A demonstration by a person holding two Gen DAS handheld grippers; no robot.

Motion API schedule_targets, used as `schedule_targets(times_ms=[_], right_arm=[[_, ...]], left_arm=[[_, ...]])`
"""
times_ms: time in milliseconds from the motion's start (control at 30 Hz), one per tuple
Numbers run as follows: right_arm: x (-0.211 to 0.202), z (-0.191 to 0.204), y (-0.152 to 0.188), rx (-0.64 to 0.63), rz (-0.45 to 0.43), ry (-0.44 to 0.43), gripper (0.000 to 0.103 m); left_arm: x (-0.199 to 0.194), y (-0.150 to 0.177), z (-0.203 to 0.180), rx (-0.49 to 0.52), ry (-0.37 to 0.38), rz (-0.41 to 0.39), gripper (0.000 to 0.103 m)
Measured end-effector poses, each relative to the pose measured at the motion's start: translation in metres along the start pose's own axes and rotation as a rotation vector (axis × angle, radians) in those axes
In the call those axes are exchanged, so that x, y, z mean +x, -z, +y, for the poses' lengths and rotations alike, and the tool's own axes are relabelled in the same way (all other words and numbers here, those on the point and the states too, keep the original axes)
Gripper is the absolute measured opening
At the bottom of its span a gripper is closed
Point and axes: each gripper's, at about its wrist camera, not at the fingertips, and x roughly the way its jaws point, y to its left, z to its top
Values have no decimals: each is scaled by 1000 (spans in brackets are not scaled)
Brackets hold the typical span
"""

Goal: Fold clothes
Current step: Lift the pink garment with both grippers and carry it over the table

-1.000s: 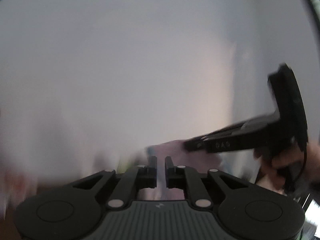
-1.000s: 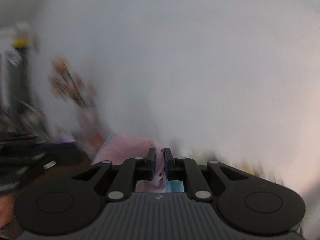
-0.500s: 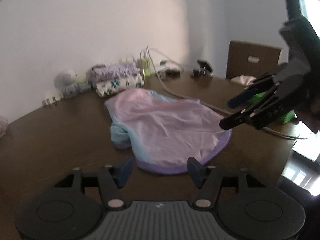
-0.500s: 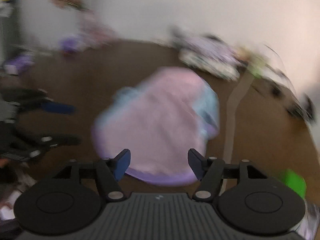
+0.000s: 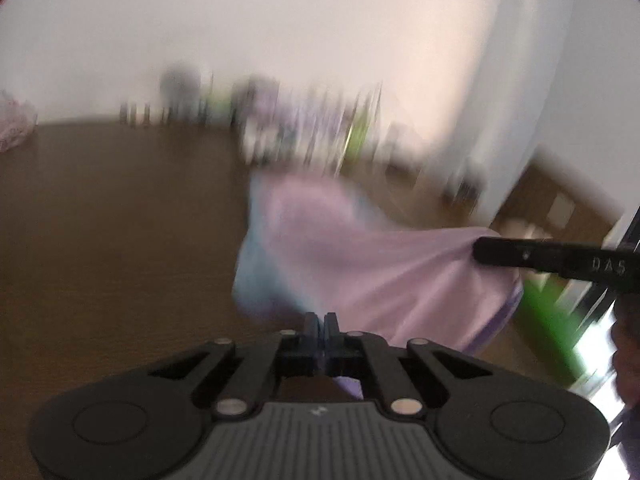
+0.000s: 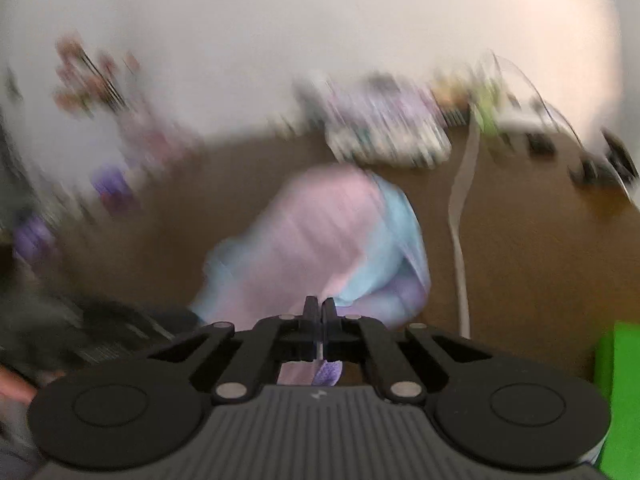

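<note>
Home: cluttered wooden table

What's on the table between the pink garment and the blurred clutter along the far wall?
Only bare brown table between the pink garment and the clutter, as the right wrist view shows; blur could hide small items.

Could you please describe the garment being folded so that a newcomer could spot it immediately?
On the dark brown table, the garment lies mid-surface, in front of the blurred clutter along the wall. It is the only large pink cloth with light blue sides and a purple hem.
</note>
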Motion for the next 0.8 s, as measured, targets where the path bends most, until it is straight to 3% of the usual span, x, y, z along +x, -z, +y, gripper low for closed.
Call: schedule_targets(times_ms=[100, 200, 300, 400, 500, 633, 800], right_arm=[[-64, 35, -52, -114, -209, -4, 1], [-150, 81, -99, -262, -466, -27, 1], [-223, 119, -134, -377, -682, -23, 1], [-267, 140, -159, -415, -800, -28, 1], [-282, 149, -175, -425, -868, -7, 1], [-251, 143, -198, -382, -837, -13, 1], [-122, 118, -248, -288, -640, 19, 1]], left_arm=[[-83, -50, -8, -75, 112, -272, 1], [-184, -95, -35, -16, 171, -582, 1], [-262, -124, -70, 87, 137, -793, 1], [-314, -146, -95, 167, 92, -929, 1], [-330, -164, -103, 206, 41, -970, 0], [-298, -189, -83, 183, -58, -923, 0], [-216, -236, -28, 64, -195, -788, 0]])
